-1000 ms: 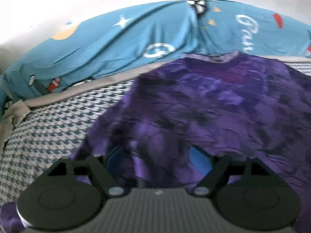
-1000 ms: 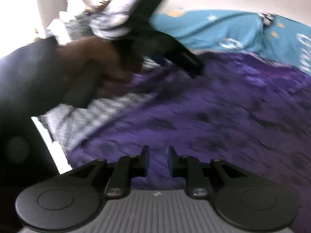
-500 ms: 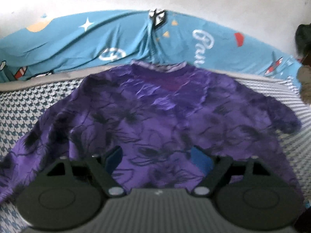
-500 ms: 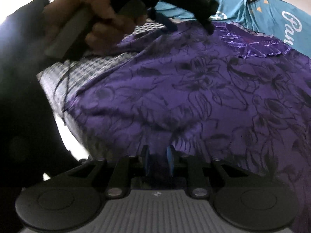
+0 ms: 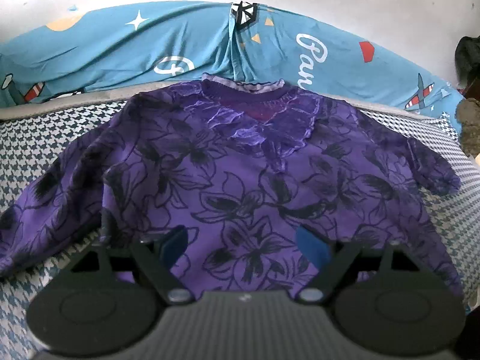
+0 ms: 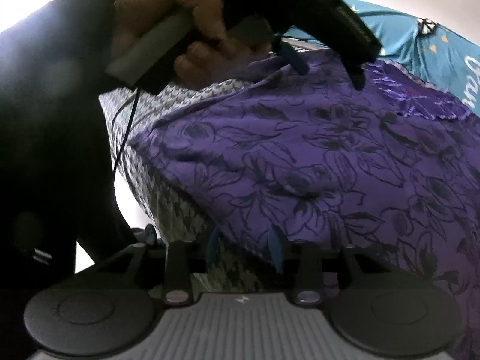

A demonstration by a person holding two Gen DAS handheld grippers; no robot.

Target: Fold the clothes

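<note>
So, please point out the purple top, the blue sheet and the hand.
purple top (image 5: 240, 180), left wrist view, middle of its front.
blue sheet (image 5: 120, 48), left wrist view, its left part.
hand (image 6: 186, 24), right wrist view, its knuckles.

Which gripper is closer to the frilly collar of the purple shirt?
The left gripper. It hovers open above the purple shirt, close to the frilly collar. The right gripper sits down at the shirt's bottom edge, far from the collar.

Purple black-flowered top (image 5: 240, 180) on houndstooth cover (image 5: 45, 138), teal sheet (image 5: 120, 48).
</note>
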